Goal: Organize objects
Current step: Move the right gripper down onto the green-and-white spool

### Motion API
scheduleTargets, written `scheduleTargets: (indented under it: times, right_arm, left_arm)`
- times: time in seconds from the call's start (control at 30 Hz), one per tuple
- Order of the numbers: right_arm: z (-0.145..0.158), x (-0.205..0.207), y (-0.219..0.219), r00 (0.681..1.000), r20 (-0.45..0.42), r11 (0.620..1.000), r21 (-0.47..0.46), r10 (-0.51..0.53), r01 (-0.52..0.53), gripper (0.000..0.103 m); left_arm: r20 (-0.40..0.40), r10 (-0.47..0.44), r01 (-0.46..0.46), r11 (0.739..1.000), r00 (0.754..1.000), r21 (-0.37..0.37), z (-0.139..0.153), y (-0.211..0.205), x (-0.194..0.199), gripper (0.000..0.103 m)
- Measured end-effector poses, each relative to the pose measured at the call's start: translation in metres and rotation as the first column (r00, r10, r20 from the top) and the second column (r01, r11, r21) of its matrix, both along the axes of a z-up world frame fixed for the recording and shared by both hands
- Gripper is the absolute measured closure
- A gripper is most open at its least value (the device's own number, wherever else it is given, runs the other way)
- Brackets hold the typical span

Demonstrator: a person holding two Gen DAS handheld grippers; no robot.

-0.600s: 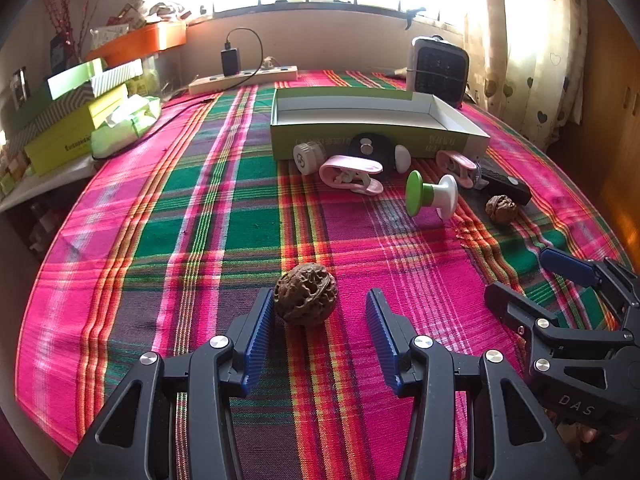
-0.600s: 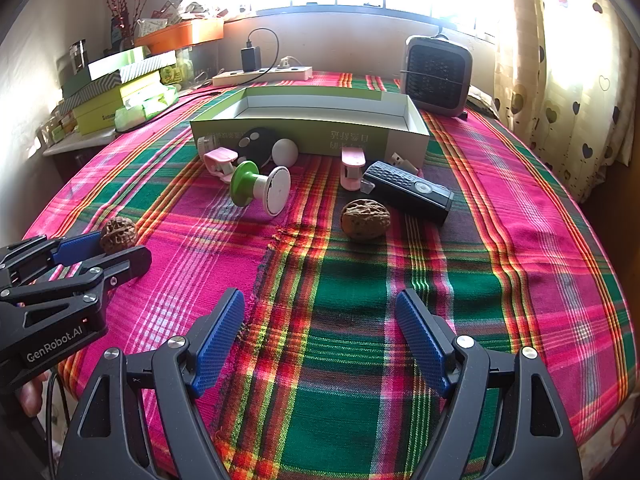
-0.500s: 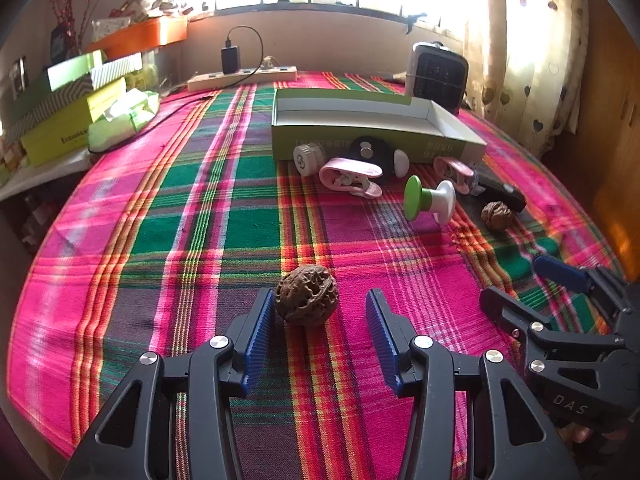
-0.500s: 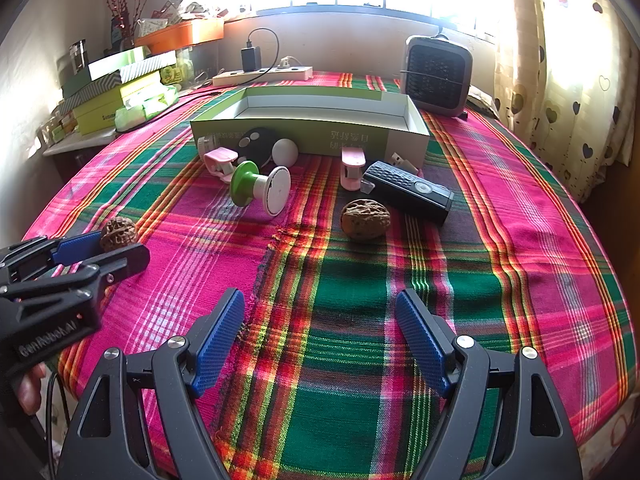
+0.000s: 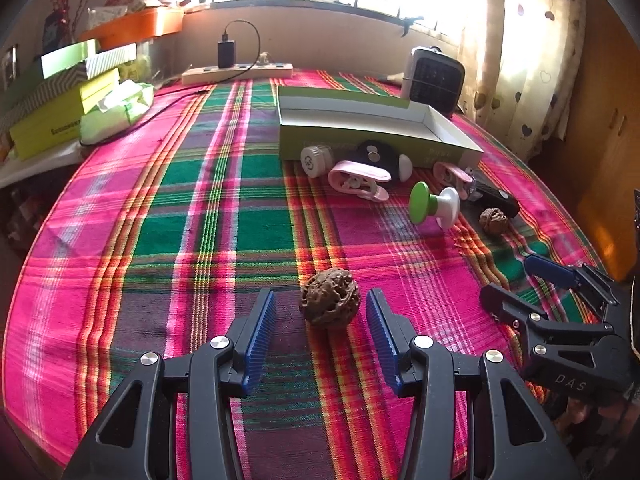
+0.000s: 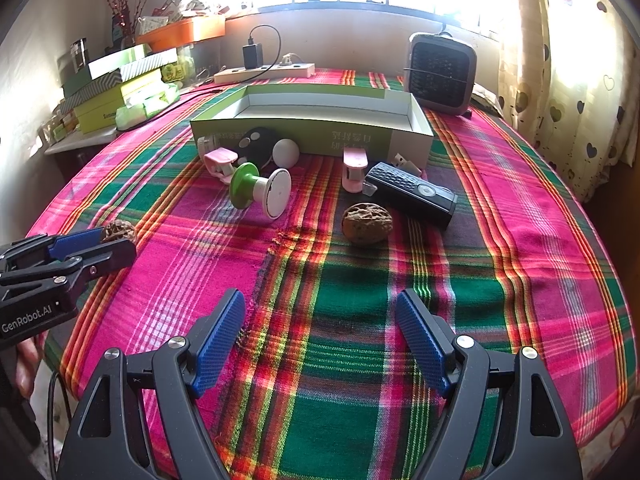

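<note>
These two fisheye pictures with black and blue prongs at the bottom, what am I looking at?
A person holds a two-finger claw in each hand, and each claw carries a camera looking along its fingers. One picture is from the left claw, open with a walnut on the cloth between its fingers, not gripped. The other is from the right claw, open and holding nothing. On the plaid tablecloth lie a second walnut, a remote, pink clips and an open box.
</note>
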State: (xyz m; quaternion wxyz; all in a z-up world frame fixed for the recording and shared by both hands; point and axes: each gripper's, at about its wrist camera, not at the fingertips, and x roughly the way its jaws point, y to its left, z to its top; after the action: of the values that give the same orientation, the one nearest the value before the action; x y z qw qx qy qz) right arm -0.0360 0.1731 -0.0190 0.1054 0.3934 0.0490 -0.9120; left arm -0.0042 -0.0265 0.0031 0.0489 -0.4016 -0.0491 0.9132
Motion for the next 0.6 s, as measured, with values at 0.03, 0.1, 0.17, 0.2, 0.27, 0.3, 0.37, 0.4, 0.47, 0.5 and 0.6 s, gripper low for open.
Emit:
scheduleTargets:
  times: [0.03,0.1,0.17,0.2,0.27,0.3,0.37,0.4,0.47,0.5,0.6]
  right_arm:
    - [0.0,-0.001,-0.001,1.0,0.005,1.0,-0.002,0.004,-0.004,0.025]
    - [0.0,-0.003,-0.004,1.0,0.016,1.0,-0.023,0.014,-0.014,0.025]
    - [0.001,-0.005,-0.007,0.999,0.025,0.999,-0.043,0.033,-0.032,0.025]
    - [0.002,-0.006,-0.009,0.999,0.024,0.998,-0.043,0.041,-0.04,0.025]
    - [0.005,-0.009,-0.014,0.999,0.015,0.998,-0.038,0.051,-0.051,0.025]
    - [0.008,-0.012,-0.016,0.998,0.012,0.997,-0.043,0.06,-0.059,0.025]
    - [0.01,-0.016,-0.019,0.998,0.01,0.996,-0.055,0.068,-0.068,0.025]
    - [0.01,-0.019,-0.021,0.998,0.01,0.996,-0.056,0.068,-0.067,0.025]
    - [0.011,-0.024,-0.024,0.998,0.016,0.996,-0.062,0.068,-0.067,0.025]
    - [0.011,-0.027,-0.026,0.997,0.017,0.995,-0.071,0.07,-0.069,0.025]
    - [0.013,-0.035,-0.03,0.997,0.026,0.994,-0.088,0.069,-0.066,0.025]
  left_arm:
    - [0.001,0.0,0.0,1.0,1.0,0.0,0.0,0.0,0.001,0.058]
    - [0.002,-0.001,0.001,1.0,1.0,0.0,0.0,-0.001,0.0,0.058]
    - [0.001,0.0,0.0,1.0,1.0,0.002,0.0,-0.001,0.0,0.058]
    - [0.002,-0.002,0.002,1.0,1.0,-0.003,0.0,0.0,0.0,0.058]
    - [0.004,-0.003,0.003,1.0,1.0,-0.011,0.0,0.0,-0.001,0.06]
    - [0.003,-0.003,0.003,1.0,1.0,-0.015,0.0,0.0,-0.002,0.062]
    - [0.003,-0.002,0.002,1.0,1.0,-0.02,0.0,-0.001,-0.003,0.067]
    - [0.004,-0.002,0.002,1.0,1.0,-0.02,0.0,-0.001,-0.003,0.071]
    - [0.004,0.002,-0.002,1.0,1.0,-0.016,0.001,-0.004,-0.005,0.075]
    - [0.004,0.001,-0.001,1.0,1.0,-0.013,0.0,-0.005,-0.005,0.075]
    - [0.002,0.002,-0.002,1.0,1.0,-0.015,0.0,-0.006,-0.006,0.075]
